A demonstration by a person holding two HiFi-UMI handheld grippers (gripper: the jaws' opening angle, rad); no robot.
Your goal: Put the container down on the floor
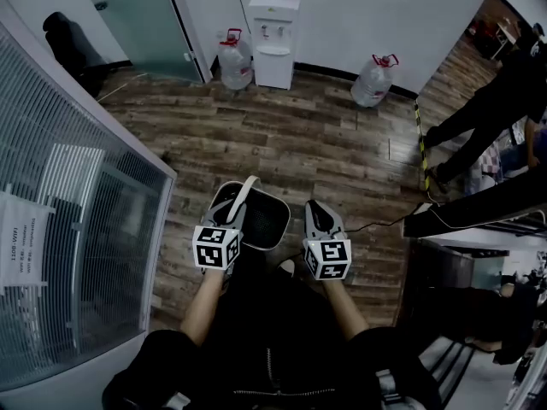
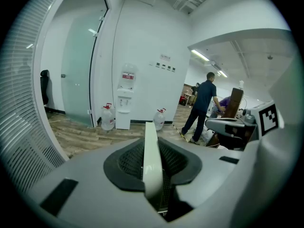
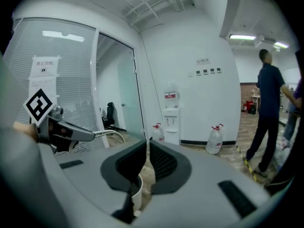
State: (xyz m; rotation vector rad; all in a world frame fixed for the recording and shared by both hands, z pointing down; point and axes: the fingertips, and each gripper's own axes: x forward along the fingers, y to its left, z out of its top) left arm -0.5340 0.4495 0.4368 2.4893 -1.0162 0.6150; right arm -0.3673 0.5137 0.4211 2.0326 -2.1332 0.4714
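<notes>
A white container (image 1: 272, 225) with a dark inside hangs just in front of the person's legs, over the wooden floor (image 1: 299, 143). Its curved white handle (image 1: 246, 190) stands up, and my left gripper (image 1: 236, 215) is shut on it. In the left gripper view the handle (image 2: 150, 156) runs as a pale strip between the dark pads (image 2: 127, 161). My right gripper (image 1: 317, 209) is beside the container's right rim, shut with nothing in it. Below its closed jaws, the right gripper view shows a bit of the white rim (image 3: 136, 194).
A glass partition with blinds (image 1: 68, 229) runs close along the left. At the far wall stand a water dispenser (image 1: 275, 32) and two water jugs (image 1: 235, 62) (image 1: 373, 79). A person (image 1: 496, 101) stands at the right by a desk (image 1: 479, 212). Striped tape (image 1: 420, 143) crosses the floor.
</notes>
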